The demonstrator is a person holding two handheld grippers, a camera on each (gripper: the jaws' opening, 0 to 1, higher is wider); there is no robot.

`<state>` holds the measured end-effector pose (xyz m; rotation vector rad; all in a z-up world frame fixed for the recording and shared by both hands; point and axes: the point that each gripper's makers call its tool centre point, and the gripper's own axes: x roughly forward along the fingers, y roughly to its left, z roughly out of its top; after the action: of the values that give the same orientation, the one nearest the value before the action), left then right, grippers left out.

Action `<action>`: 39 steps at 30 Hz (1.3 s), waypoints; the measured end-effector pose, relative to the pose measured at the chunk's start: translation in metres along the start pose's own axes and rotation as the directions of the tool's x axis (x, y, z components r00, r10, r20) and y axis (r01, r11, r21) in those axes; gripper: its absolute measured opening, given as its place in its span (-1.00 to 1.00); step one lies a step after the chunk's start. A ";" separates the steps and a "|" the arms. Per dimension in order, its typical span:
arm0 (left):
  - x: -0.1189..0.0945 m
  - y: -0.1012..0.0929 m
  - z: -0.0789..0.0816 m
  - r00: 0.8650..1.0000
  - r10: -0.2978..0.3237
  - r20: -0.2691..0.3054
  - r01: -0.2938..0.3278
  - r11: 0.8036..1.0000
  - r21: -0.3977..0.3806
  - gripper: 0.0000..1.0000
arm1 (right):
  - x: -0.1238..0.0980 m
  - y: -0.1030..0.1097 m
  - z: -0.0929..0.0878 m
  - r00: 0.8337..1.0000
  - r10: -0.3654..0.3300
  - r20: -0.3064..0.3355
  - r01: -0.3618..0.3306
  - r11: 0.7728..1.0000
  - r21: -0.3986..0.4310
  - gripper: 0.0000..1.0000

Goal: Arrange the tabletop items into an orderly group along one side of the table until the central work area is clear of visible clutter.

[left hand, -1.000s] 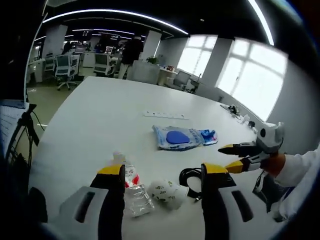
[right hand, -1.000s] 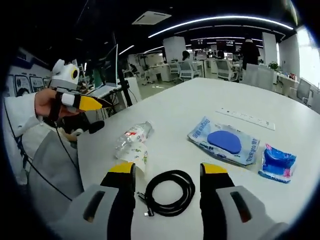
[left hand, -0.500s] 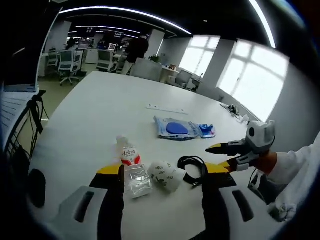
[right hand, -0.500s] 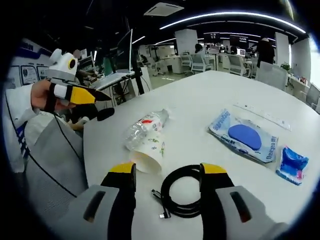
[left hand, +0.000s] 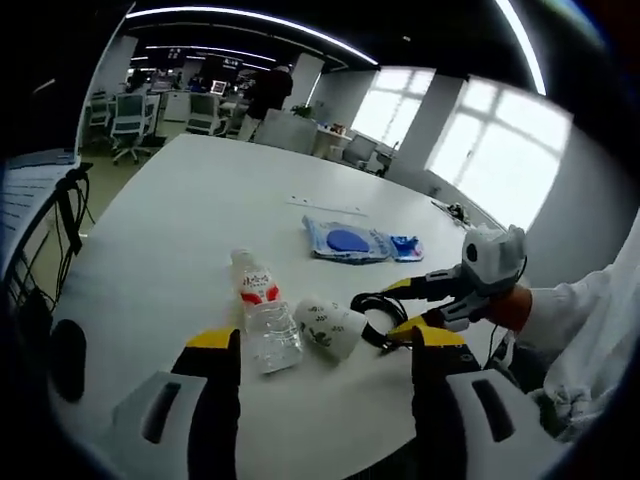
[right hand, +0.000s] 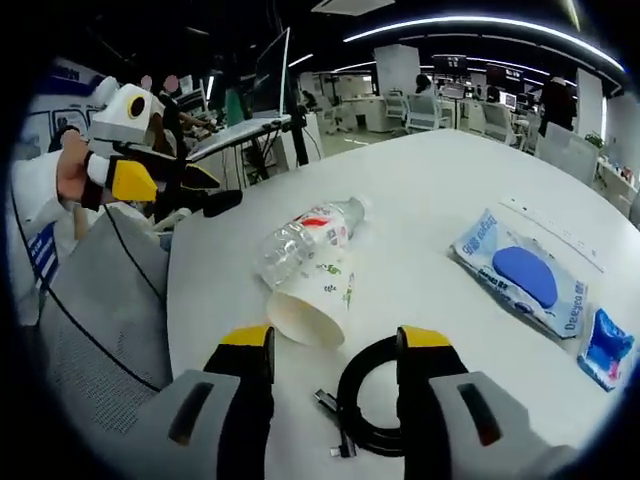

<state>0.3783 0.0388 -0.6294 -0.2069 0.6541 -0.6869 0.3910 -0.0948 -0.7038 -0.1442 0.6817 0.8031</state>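
Note:
A crushed clear bottle [left hand: 260,315] with a red label lies on the white table [left hand: 170,230], touching a tipped paper cup [left hand: 330,328]. A coiled black cable [left hand: 372,305] lies beside the cup. Farther off lie a blue mouse-pad packet [left hand: 345,242], a small blue packet [left hand: 405,247] and a white power strip [left hand: 325,207]. My left gripper [left hand: 322,345] is open, held short of the bottle and cup. My right gripper [right hand: 333,345] is open over the cable [right hand: 352,400], with the cup [right hand: 310,300] and bottle [right hand: 305,235] just ahead. The right gripper [left hand: 397,308] hovers at the cable. The left gripper [right hand: 222,190] hangs off the table's edge.
The packet [right hand: 525,275], small packet [right hand: 607,345] and power strip [right hand: 555,225] lie to the right in the right gripper view. The table's near edge [right hand: 175,300] runs beside the person's grey clothing [right hand: 95,310]. Desks, chairs and monitors stand beyond; a tripod [left hand: 65,215] stands by the table.
The right gripper has moved forward and down over the cable, closer to the cup. The left gripper has drawn back a little, so the bottle and cup lie farther ahead of its jaws.

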 end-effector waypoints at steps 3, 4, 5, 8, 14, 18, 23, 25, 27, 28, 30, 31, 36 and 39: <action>0.001 -0.001 -0.006 1.000 -0.016 -0.011 0.016 1.000 0.011 0.45 | 0.007 -0.001 -0.002 1.000 0.005 -0.010 -0.005 1.000 -0.010 -0.08; 0.001 -0.001 -0.008 1.000 -0.020 -0.016 0.020 1.000 0.015 0.46 | 0.009 -0.002 -0.004 1.000 0.007 -0.020 -0.007 1.000 -0.011 -0.09; 0.002 -0.001 -0.010 0.999 -0.025 -0.021 0.025 1.000 0.018 0.47 | 0.011 -0.003 -0.005 1.000 0.009 -0.026 -0.009 1.000 -0.012 -0.10; 0.003 -0.001 -0.018 0.999 -0.044 -0.029 0.044 0.999 0.010 0.49 | 0.016 -0.005 -0.008 0.999 0.014 -0.039 -0.015 1.000 -0.015 -0.13; 0.007 0.000 -0.032 0.996 -0.072 -0.047 0.073 0.997 0.019 0.58 | 0.026 -0.008 -0.008 0.998 0.026 -0.056 -0.027 0.999 -0.029 -0.22; 0.011 0.001 -0.042 0.993 -0.086 -0.078 0.088 0.996 0.023 0.64 | 0.032 -0.009 -0.010 0.997 0.039 -0.070 -0.042 0.999 -0.033 -0.31; 0.016 0.003 -0.045 0.992 -0.098 -0.082 0.099 0.995 0.007 0.64 | 0.037 -0.007 -0.010 0.995 0.053 -0.080 -0.056 0.997 -0.043 -0.46; 0.018 0.004 -0.047 0.991 -0.098 -0.086 0.099 0.995 0.006 0.64 | 0.039 -0.006 -0.011 0.995 0.059 -0.086 -0.064 0.997 -0.050 -0.53; 0.020 0.006 -0.047 0.992 -0.099 -0.084 0.100 0.995 -0.001 0.63 | 0.040 -0.006 -0.011 0.994 0.057 -0.089 -0.062 0.996 -0.064 -0.60; 0.020 0.006 -0.047 0.991 -0.099 -0.085 0.099 0.995 -0.003 0.63 | 0.040 -0.005 -0.011 0.994 0.058 -0.089 -0.064 0.996 -0.065 -0.65; 0.021 0.007 -0.047 0.991 -0.099 -0.085 0.099 0.995 -0.003 0.63 | 0.040 -0.005 -0.011 0.994 0.059 -0.092 -0.066 0.996 -0.066 -0.78; 0.021 0.007 -0.047 0.991 -0.101 -0.084 0.101 0.995 -0.005 0.62 | 0.040 -0.006 -0.012 0.994 0.057 -0.093 -0.063 0.996 -0.069 -0.81; 0.023 0.008 -0.048 0.991 -0.102 -0.088 0.102 0.995 -0.006 0.61 | 0.038 -0.008 -0.013 0.994 0.050 -0.094 -0.056 0.997 -0.058 -0.94; 0.023 0.008 -0.048 0.991 -0.103 -0.083 0.102 0.995 -0.011 0.61 | 0.034 -0.008 -0.008 0.995 0.045 -0.084 -0.050 0.997 -0.058 -1.00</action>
<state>0.3664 0.0319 -0.6811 -0.2206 0.7292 -0.7955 0.4101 -0.0822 -0.7319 -0.2176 0.7417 0.8674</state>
